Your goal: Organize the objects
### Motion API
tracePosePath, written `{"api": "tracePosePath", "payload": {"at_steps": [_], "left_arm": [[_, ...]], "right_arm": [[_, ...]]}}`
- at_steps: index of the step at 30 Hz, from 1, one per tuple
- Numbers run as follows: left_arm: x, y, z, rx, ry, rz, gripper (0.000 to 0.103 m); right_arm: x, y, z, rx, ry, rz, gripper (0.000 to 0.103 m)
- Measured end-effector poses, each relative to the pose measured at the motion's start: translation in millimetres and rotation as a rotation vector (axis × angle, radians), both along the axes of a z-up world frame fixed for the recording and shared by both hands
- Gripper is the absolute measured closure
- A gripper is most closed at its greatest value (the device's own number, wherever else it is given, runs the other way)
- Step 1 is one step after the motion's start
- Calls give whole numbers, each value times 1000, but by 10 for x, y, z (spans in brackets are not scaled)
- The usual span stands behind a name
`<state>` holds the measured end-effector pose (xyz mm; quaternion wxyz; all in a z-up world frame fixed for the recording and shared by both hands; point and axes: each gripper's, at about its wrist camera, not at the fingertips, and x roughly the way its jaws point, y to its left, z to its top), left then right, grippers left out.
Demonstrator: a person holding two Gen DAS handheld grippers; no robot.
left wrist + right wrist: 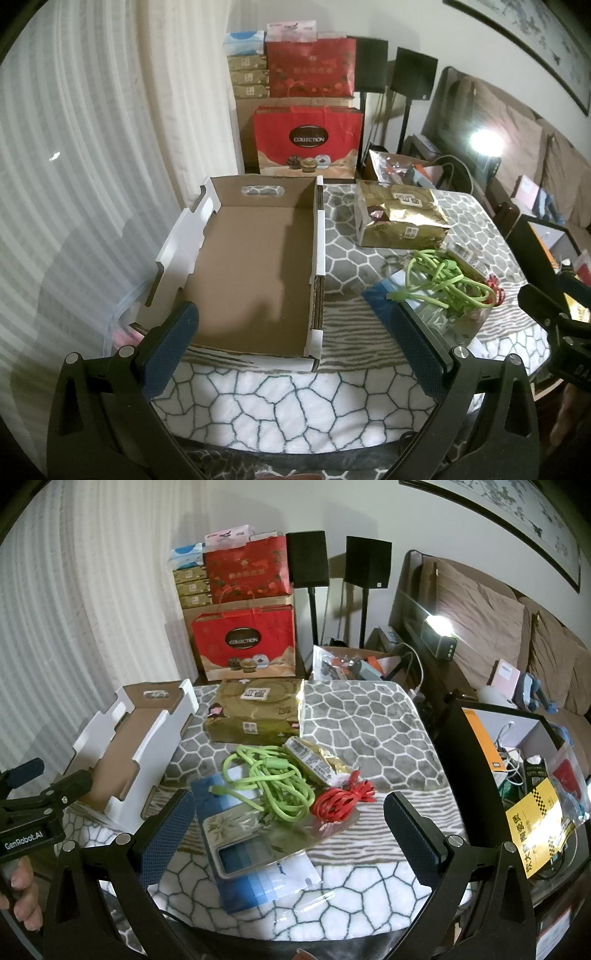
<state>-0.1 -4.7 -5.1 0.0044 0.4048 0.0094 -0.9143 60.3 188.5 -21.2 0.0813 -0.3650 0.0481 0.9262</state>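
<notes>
My right gripper [288, 830] and left gripper [295, 339] gaped wide, empty; the green cable [275, 786] looked light and floppy, best pinched at its bundled middle.

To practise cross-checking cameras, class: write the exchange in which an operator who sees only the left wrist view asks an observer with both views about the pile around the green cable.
Operator: Something red pokes out past the green cable. What is it?
Observer: A red cable, coiled into a loose bundle, lying right beside the green one on the table cover.
Operator: My finger hides what the green cable lies on. What is it?
Observer: A blue packet lying flat with a clear phone case in it. The green cable rests across its far end.
</notes>
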Motion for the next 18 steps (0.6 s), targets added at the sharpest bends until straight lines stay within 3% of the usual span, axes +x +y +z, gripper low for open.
{"api": "tracePosePath", "payload": {"at_steps": [18], "left_arm": [[3, -2, -3, -1, 0, -2, 0]], "right_arm": [[-5, 0, -4, 0, 0, -1, 0]]}}
